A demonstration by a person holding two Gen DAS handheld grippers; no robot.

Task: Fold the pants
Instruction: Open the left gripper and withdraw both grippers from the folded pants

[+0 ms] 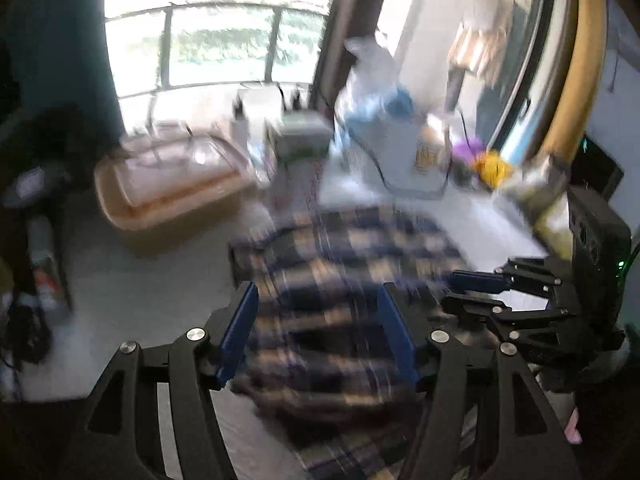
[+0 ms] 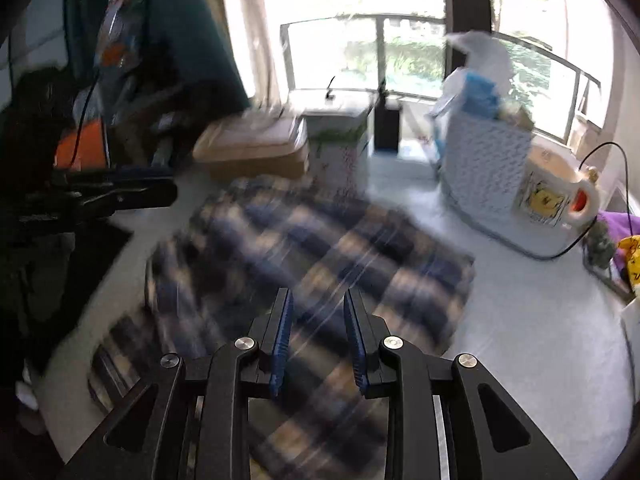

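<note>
1. Both hand-held grippers hover over plaid pants that lie folded in a rough rectangle on a pale surface; both views are smeared by motion blur.
2. From its own camera, the left gripper shows its two blue-padded fingers spread wide apart, with the navy, tan and cream fabric visible between them. Nothing is clamped in it.
3. The right gripper, seen from its own camera, has its blue pads parted by a narrower gap, with the plaid cloth showing through. The blur makes it impossible to say whether the pads touch the fabric.
4. In the left wrist view the right gripper also appears at the right edge, its black linkages and a blue pad reaching over the near right part of the pants.
5. In the right wrist view the left gripper appears at the left edge as a dark shape, just beyond the left side of the pants.
6. Behind the pants stand a tan lidded container, a white woven basket holding blue and white bags, and a white mug with a yellow picture.
7. A bright window with dark railing bars fills the background.
</note>
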